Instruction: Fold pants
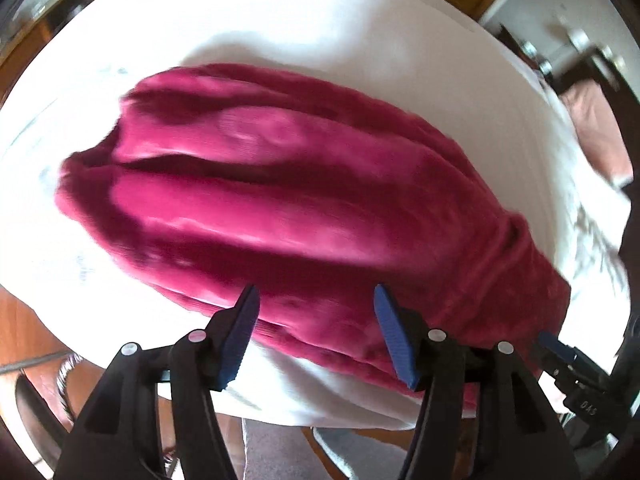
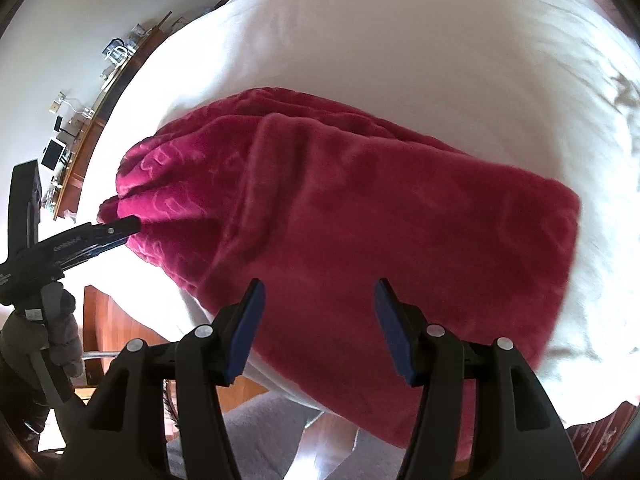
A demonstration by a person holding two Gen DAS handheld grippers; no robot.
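We hover both grippers, left [image 1: 316,300] and right [image 2: 318,292], jaws open and empty, over folded magenta fleece pants [image 2: 340,216] near the bed [image 2: 400,40] edge, likely regrasping.

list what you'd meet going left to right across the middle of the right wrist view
gloved hand gripping the handle, left gripper reaching in to the fabric's edge, magenta pants, white bed cover
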